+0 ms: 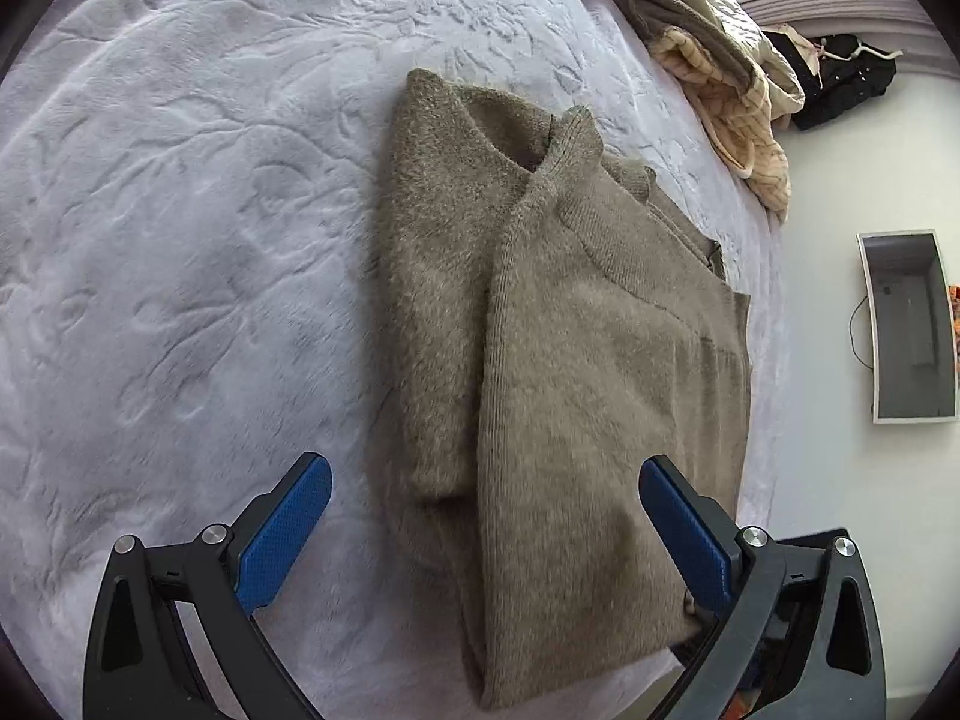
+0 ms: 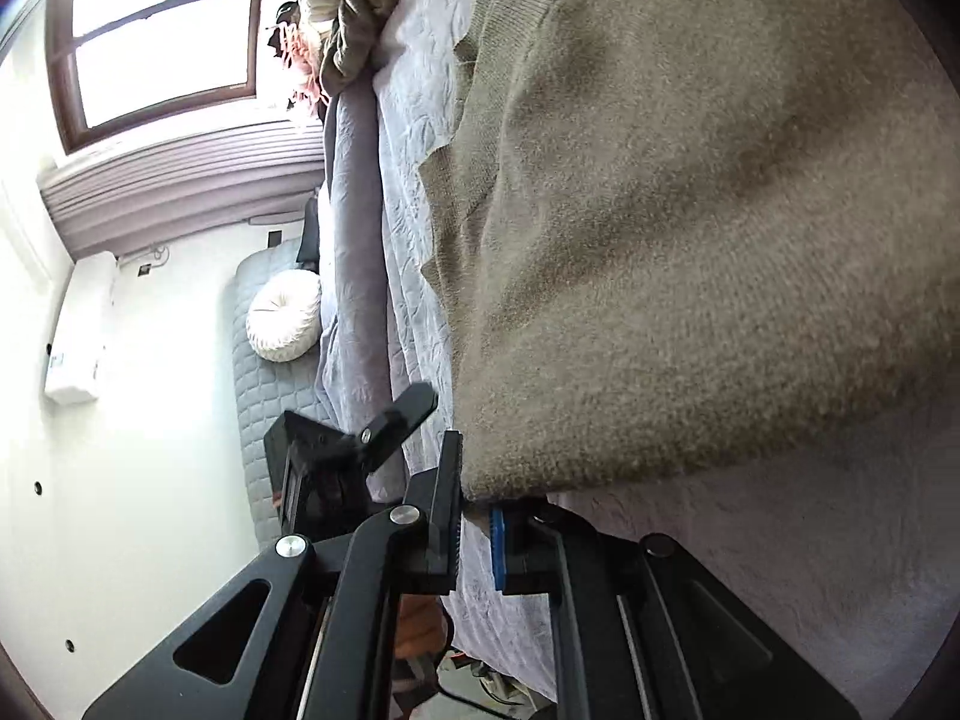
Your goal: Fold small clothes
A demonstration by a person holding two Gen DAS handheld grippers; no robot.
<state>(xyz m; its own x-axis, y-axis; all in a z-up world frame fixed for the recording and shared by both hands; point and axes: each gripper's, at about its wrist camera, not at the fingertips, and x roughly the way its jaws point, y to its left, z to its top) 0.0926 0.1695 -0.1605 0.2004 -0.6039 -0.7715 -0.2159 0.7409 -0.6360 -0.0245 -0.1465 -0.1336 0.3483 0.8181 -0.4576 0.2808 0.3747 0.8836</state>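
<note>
An olive-brown knitted sweater lies on the pale embossed bedspread, its sides folded inward and its neckline at the far end. My left gripper is open, hovering over the sweater's near end with a blue pad on each side and nothing held. In the right wrist view the sweater fills most of the frame. My right gripper is shut on its near corner, which is lifted off the bedspread.
A heap of other clothes lies at the far right of the bed. A grey box stands on the white floor beyond the bed edge. In the right wrist view a window and a round white cushion show.
</note>
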